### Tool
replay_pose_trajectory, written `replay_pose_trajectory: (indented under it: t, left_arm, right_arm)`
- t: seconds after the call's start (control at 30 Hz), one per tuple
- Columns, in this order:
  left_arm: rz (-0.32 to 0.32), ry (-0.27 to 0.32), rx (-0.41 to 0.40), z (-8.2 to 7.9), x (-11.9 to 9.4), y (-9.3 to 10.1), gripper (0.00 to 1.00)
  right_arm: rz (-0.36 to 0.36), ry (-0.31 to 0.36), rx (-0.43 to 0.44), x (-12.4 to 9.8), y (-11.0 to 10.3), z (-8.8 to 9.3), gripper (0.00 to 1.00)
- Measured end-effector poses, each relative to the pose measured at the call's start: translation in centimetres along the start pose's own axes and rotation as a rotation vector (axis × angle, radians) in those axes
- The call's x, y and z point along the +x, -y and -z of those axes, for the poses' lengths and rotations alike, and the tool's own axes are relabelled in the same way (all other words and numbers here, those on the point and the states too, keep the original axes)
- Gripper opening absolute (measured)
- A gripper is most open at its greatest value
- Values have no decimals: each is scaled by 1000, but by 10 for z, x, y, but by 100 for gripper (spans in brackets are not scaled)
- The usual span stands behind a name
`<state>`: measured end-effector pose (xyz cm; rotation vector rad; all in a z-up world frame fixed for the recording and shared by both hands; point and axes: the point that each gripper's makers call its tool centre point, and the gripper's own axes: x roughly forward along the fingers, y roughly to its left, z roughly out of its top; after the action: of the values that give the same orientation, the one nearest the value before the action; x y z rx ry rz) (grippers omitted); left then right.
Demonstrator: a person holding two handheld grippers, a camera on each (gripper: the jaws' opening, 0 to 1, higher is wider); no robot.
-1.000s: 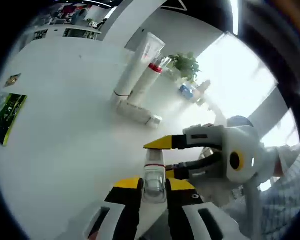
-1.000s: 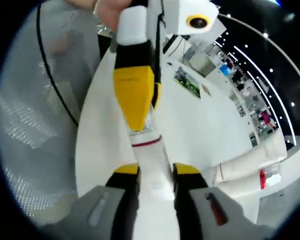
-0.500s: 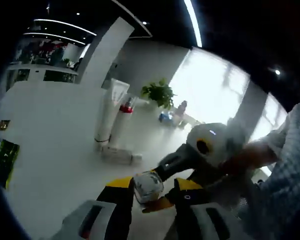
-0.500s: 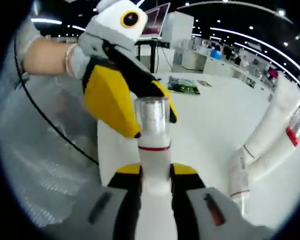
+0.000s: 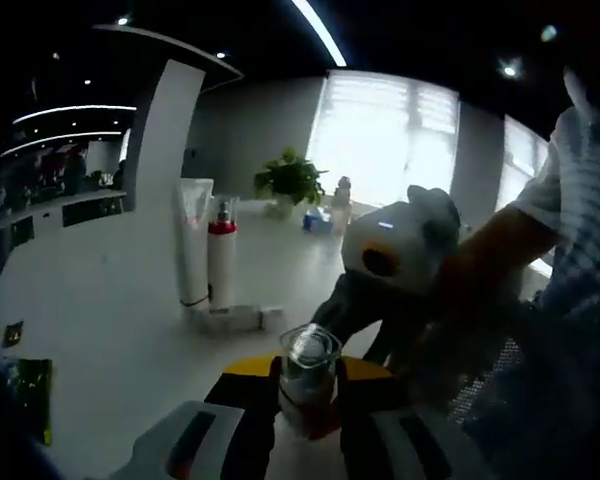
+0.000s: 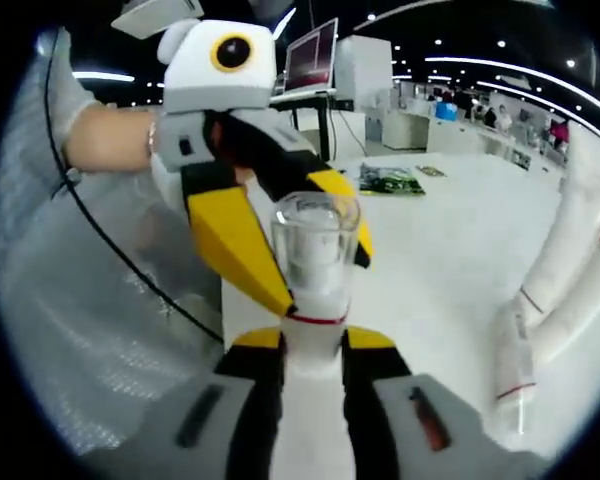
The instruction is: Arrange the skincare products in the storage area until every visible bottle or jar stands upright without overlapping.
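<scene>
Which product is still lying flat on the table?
On the white table, find the tall white tube and the red-collared pump bottle standing side by side. At their feet lies a small white tube. Unlike its neighbours, it lies on its side.

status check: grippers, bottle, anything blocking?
Both hand-held grippers clamp one clear-capped bottle: right on the body, left at the cap. Two tubes upright, one lying beside them. Table ahead open.

White table (image 5: 100,330): two upright tubes (image 5: 194,243), one lying bottle (image 5: 235,319), green packet (image 6: 392,180).
</scene>
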<state>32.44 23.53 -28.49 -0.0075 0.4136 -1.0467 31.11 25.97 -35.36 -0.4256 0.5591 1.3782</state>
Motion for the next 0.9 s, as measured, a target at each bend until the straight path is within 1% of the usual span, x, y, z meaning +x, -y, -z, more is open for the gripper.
replay_pose_trajectory:
  t: [0.1, 0.13, 0.17, 0.23, 0.27, 0.3, 0.37, 0.43, 0.7, 0.83, 0.9]
  left_arm:
    - [7, -7, 0, 1, 0, 1, 25]
    - [9, -10, -6, 2, 0, 1, 27]
    - [44, -45, -48, 9, 2, 7, 29]
    - [47, -55, -29, 11, 4, 9, 33]
    - [42, -67, -5, 14, 4, 9, 33]
    - [39, -60, 10, 13, 4, 9, 33]
    - [44, -71, 2, 14, 4, 9, 33]
    - [45, -94, -12, 20, 4, 7, 33]
    - [33, -141, -3, 31, 4, 6, 33]
    - [27, -166, -2, 36, 5, 6, 33]
    - [23, -171, -2, 37, 5, 5, 33]
  right_arm:
    - [8, 0, -8, 1, 0, 0, 22]
    - [8, -2, -8, 1, 0, 0, 22]
    - [11, -29, -35, 2, -1, 4, 21]
    - [11, -28, -40, 2, -1, 4, 21]
    - [11, -33, -43, 2, -1, 5, 21]
    - [11, -38, -44, 1, -1, 5, 22]
    - [18, -59, -53, 2, -1, 9, 24]
    - [17, -83, -52, 0, 0, 13, 24]
    - [32, -79, -28, -9, 4, 17, 24]
    - [69, -112, -29, -14, 12, 25, 23]
    - [92, -108, -11, -17, 18, 27, 23]
